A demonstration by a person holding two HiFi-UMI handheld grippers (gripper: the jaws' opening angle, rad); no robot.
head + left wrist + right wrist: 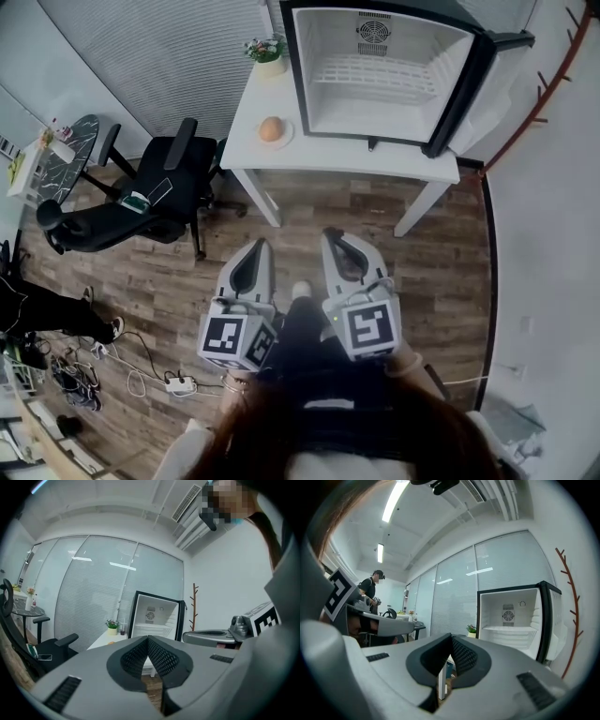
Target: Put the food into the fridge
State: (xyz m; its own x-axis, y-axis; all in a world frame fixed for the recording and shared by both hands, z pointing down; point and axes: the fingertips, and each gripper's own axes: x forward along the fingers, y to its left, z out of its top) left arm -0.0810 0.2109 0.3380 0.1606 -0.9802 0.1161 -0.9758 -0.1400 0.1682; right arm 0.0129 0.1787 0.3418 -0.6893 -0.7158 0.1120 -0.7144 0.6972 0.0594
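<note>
Orange food lies well beyond the left claw and right claw.

The head view's top edge crops the fridge; the orange food's kind is unclear.

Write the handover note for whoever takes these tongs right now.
Left tongs: shut, empty.
Right tongs: shut, empty.
Both are over the floor, short of the table.
Round orange food sits on a plate on the table, left of the fridge.
Done: the fridge door is open and only a bare wire shelf shows inside.
Left: pick up the food and put it into the fridge.
</note>
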